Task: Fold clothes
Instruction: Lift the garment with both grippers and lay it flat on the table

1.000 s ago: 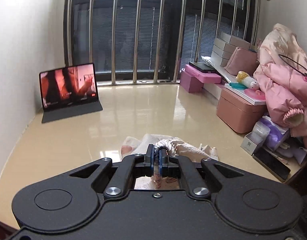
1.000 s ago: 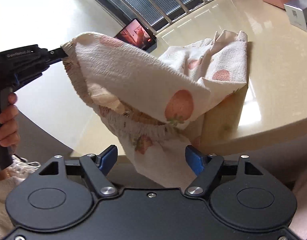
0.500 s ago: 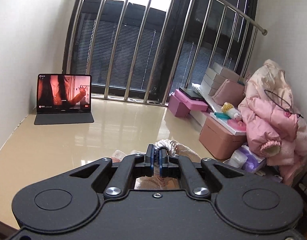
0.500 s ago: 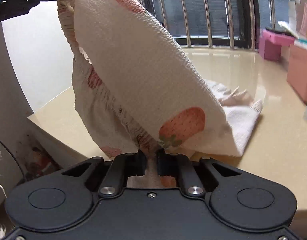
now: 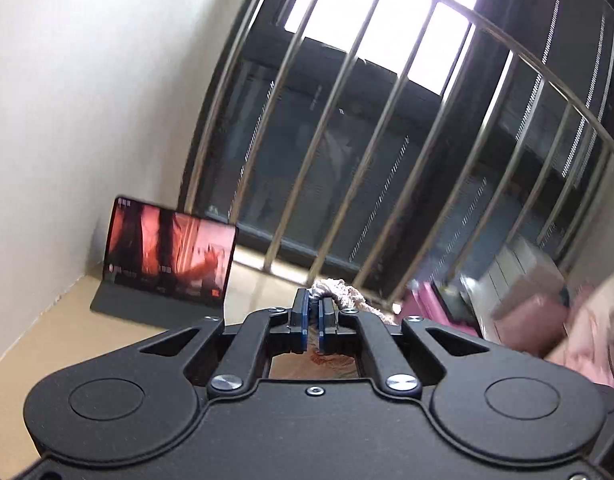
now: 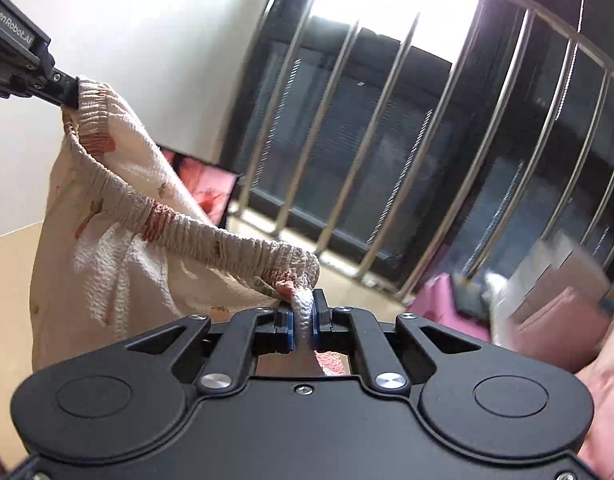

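Note:
A cream strawberry-print garment point(image 6: 119, 248) with an elastic waistband hangs in the air between both grippers. My left gripper point(image 5: 314, 312) is shut on a bunch of the waistband point(image 5: 339, 294); it also shows at the top left of the right wrist view point(image 6: 69, 96), pinching one end of the band. My right gripper point(image 6: 303, 316) is shut on the other end of the waistband. The band sags between them and the cloth hangs down below. Its lower part is hidden behind the gripper body.
A tablet point(image 5: 169, 250) on a dark stand plays video at the back left of the beige table point(image 5: 35, 320). Window bars point(image 5: 347, 140) stand behind. Pink boxes point(image 5: 523, 312) and pink clothing point(image 6: 603, 368) pile up at the right.
The right gripper closed on the waistband. Both grippers rose and tilted upward, lifting the garment off the table.

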`<action>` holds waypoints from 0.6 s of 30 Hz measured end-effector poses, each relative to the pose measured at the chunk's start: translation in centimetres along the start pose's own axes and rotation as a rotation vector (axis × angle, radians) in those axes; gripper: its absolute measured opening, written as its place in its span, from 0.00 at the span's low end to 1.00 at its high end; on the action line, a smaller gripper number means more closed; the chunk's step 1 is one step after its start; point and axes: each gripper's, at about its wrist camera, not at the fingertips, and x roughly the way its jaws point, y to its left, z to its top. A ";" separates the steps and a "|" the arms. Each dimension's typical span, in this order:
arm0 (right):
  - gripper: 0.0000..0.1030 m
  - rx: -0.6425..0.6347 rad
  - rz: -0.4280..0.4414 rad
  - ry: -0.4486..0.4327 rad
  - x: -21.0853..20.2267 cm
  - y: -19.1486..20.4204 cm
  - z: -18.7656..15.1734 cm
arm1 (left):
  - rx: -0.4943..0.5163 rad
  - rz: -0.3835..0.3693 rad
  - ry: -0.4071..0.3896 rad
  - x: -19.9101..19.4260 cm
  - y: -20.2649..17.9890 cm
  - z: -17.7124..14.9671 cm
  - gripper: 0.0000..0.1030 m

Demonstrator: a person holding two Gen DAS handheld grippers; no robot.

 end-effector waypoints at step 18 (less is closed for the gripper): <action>0.08 -0.079 -0.085 -0.153 -2.8 1.6 -4.2 | 0.056 -0.094 -0.040 -6.0 5.2 -8.8 0.05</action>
